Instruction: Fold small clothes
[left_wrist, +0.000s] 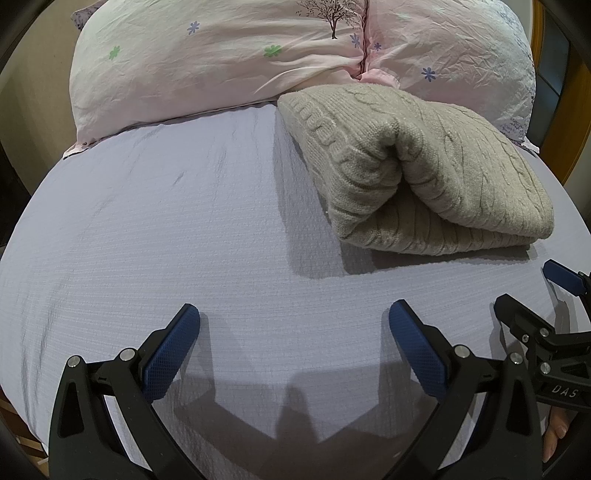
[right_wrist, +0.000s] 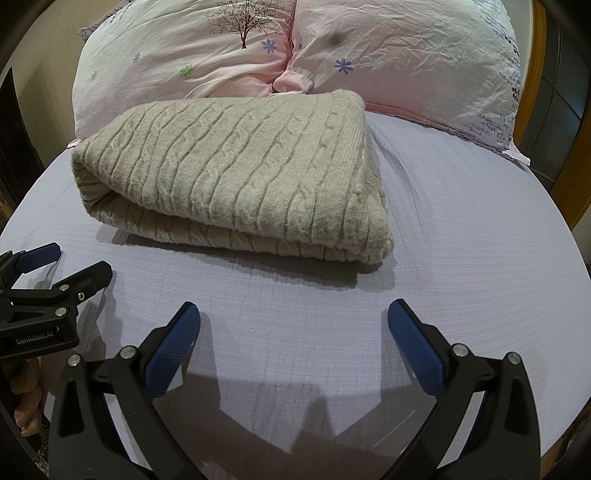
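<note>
Your folded knit sweater (right_wrist: 229, 173) lies ahead of both tools on the lilac bedsheet (right_wrist: 461, 221), its far edge up against the floral pillows (right_wrist: 406, 66), and neither tool touches it. Your right gripper (right_wrist: 293, 328) has it almost dead ahead and a little to its left, while your left gripper (left_wrist: 294, 328) sees the same sweater (left_wrist: 417, 173) well off to its right, so the right one looks the nearer of the two (a judgement from the two wrist views, not a measure). Both grippers have their jaws spread wide with nothing between the blue pads (right_wrist: 171, 350), hovering over bare sheet, side by side. The bundle's long axis runs roughly across your right gripper's line of sight, with the rounded fold at its left end and the stacked layer edges facing you. Any next reach goes forward; the left tool must also swing to its right.
</note>
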